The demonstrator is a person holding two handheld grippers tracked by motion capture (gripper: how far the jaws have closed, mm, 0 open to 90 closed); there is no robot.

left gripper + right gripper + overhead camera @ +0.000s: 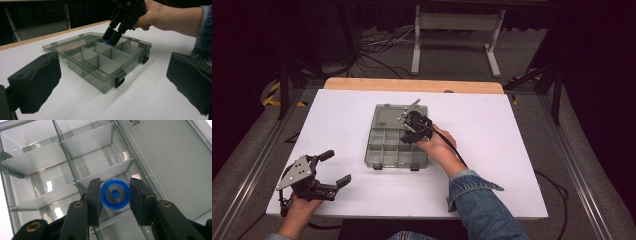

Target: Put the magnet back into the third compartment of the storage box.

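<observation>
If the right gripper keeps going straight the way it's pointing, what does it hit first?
Probably the floor of the organizer box compartment beneath it: the right gripper, shut on the blue wheel, points down into it, though depth is hard to judge.

One clear grey plastic compartment box point(384, 150) with its lid open, nine compartments counted in the high view, two black latches point(120, 78) on its front wall, one round blue plastic disc with a grey metal centre point(115, 193), two black two-jaw grippers, one white table point(492, 165)
</observation>
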